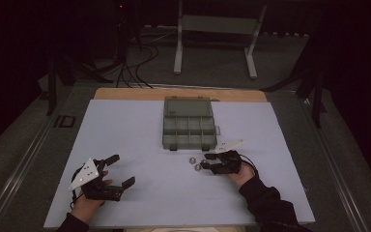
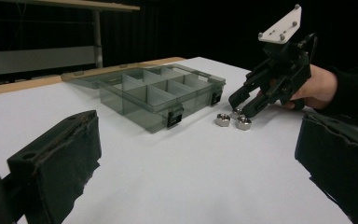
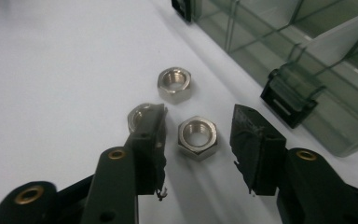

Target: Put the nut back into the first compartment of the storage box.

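The silver steel hexagonal nut (image 3: 197, 136) lies flat on the white table sheet (image 1: 140, 135), threaded hole up, just in front of the translucent grey plastic compartment box (image 1: 189, 124). It sits between the two black jaws of the right gripper (image 3: 198, 135); a gap shows on either side of it, so the pads bracket the nut without pressing on it. A second silver hexagonal nut (image 3: 175, 84) rests a little beyond it, nearer the box, and a third silver hexagonal nut (image 3: 137, 117) lies just beside the left-hand jaw, partly hidden behind it. In the left gripper view, the right gripper tilts down to the nuts, held by a hand (image 2: 314, 86) in a dark sleeve, a white three-cornered plate on top. The box stands open, its lid laid back flat, its black latches (image 3: 289, 105) facing the nuts. The left gripper (image 1: 119, 170) rests well apart at the sheet's near left side, its jaws wide apart with nothing between them.
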{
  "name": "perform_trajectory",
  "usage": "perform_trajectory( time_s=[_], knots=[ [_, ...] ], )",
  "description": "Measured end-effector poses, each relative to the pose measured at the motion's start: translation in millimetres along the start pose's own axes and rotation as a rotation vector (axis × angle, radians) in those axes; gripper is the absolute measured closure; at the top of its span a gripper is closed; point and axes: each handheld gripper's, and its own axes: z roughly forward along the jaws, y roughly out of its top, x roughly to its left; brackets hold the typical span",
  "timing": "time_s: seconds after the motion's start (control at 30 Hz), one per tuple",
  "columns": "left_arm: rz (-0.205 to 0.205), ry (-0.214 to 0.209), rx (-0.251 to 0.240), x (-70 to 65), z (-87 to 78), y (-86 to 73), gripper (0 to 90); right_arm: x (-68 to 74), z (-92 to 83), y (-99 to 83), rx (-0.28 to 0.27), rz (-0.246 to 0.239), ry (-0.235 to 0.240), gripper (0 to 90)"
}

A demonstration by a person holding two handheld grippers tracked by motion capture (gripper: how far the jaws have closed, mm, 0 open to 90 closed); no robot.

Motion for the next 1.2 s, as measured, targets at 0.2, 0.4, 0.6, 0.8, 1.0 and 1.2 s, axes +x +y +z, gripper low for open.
perform_trajectory(
  time_s=[0.2, 0.4, 0.6, 0.8, 1.0, 1.2],
  knots=[
    [0.0, 0.0, 0.001, 0.0, 0.3, -0.1, 1.0, -0.3, 3.8, 0.7, 0.023, 0.004, 0.005, 59.8],
    [0.0, 0.0, 0.002, -0.2, 0.3, -0.1, 1.0, -2.6, 3.5, 0.7, 0.024, 0.027, -0.005, 67.1],
    [0.0, 0.0, 0.003, -0.1, 0.6, -0.2, 1.0, -2.8, 3.4, 2.0, 0.029, 0.036, -0.011, 69.8],
    [-0.001, 0.001, 0.003, 0.0, 0.4, -0.2, 1.0, -1.7, 0.1, 2.8, 0.04, 0.054, -0.011, 70.1],
    [-0.002, 0.001, 0.002, 0.1, 0.6, -0.3, 1.0, 0.0, -11.7, 3.0, 0.02, 0.055, -0.018, 70.2],
    [0.002, -0.001, 0.007, -0.4, 1.4, -0.2, 1.0, 0.1, -25.1, 9.1, -0.008, 0.061, -0.025, 70.2]
  ],
)
